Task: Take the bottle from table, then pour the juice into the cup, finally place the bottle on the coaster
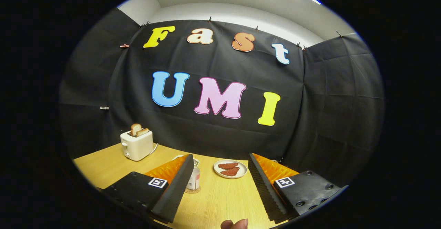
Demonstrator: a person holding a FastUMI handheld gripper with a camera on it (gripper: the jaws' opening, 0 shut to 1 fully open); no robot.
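Hovering above the wooden table (220, 198), the gripper (220, 187) has its two fingers spread wide apart with nothing between them but bare tabletop. Just beyond the left finger (177, 187), partly hidden behind its tip, stands a small white container with a red label, which looks like the bottle (194, 180); it sits on a round brown coaster (192, 190). Ahead of the gap between the fingers, a little further off, lies a white plate (230, 169) with two brown pieces of food on it. Well beyond the left finger, near the black cloth wall, a white toaster (137, 144) holds two slices of toast. A fingertip (235, 224) shows close in, between the fingers
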